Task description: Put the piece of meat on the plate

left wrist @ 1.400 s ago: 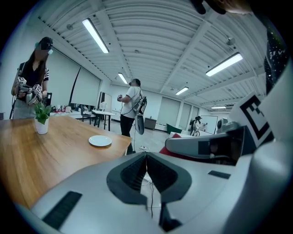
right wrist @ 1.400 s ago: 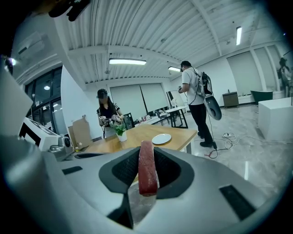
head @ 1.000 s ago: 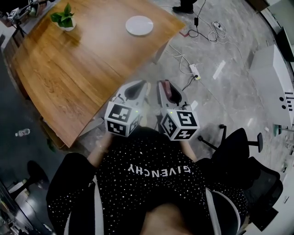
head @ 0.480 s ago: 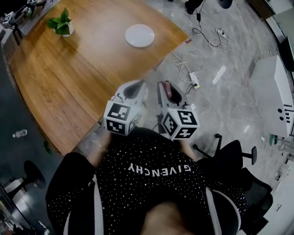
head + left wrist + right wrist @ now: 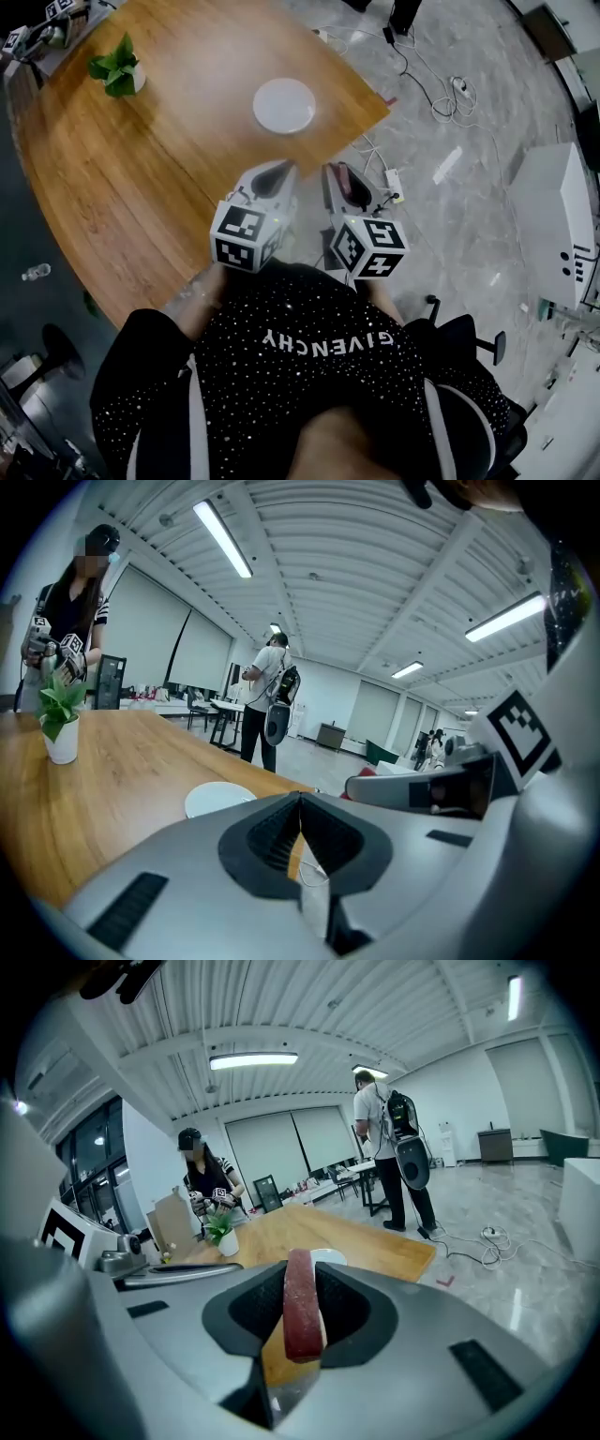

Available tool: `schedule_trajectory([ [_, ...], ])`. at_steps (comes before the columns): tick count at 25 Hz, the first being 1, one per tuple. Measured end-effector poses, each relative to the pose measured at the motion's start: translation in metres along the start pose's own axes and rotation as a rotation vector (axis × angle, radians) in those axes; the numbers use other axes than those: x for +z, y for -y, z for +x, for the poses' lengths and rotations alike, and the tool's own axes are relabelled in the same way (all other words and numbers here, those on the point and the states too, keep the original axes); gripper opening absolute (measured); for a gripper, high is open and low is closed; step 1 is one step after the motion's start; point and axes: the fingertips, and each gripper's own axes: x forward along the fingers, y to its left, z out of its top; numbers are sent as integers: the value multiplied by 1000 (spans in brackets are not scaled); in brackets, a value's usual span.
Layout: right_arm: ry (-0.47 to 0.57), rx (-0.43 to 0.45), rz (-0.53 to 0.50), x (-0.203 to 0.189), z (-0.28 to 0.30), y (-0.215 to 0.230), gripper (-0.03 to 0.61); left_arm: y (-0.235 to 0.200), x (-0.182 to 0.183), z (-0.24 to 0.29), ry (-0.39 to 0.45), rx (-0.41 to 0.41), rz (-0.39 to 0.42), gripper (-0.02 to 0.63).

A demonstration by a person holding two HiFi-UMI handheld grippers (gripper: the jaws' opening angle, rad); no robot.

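Clearly the piece of meat [image 5: 300,1309] is a thin red slab standing on edge, pinched between the jaws of the right gripper [image 5: 341,178]. It is off the table [image 5: 159,178] and well apart from the white plate [image 5: 284,104] near the table's far edge. The left gripper [image 5: 300,806] has its jaws pressed together on nothing. The meat looks light, soft and a little slick, likely to droop or slide, so a hold across its flat faces near the middle seems safest.
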Motion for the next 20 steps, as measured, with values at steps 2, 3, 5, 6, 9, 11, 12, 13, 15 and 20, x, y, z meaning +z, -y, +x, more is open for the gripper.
schedule_trajectory([
  [2, -16, 11, -2, 7, 15, 5, 97, -10, 5, 12, -7, 11, -12, 9],
  [3, -22, 17, -3, 10, 22, 7, 97, -15, 7, 18, -11, 15, -17, 9],
  [5, -29, 27, -8, 19, 36, 12, 97, -23, 13, 30, -18, 20, -27, 9],
  [6, -33, 30, -9, 24, 42, 14, 97, -27, 17, 37, -19, 22, -33, 9],
  [9, -55, 29, -8, 34, 60, 24, 97, -38, 30, 54, -14, 30, -53, 9],
  [11, -76, 27, -6, 37, 71, 30, 97, -48, 36, 63, -14, 47, -66, 9],
  [12, -87, 28, -5, 39, 76, 32, 97, -55, 38, 67, -15, 59, -74, 9],
  [13, -94, 30, -5, 40, 82, 35, 97, -63, 40, 72, -15, 71, -82, 9],
  [15, -104, 34, -9, 43, 95, 38, 97, -79, 43, 80, -14, 89, -93, 9],
  [20, -132, 41, -15, 50, 125, 43, 97, -106, 48, 97, -21, 110, -108, 9],
])
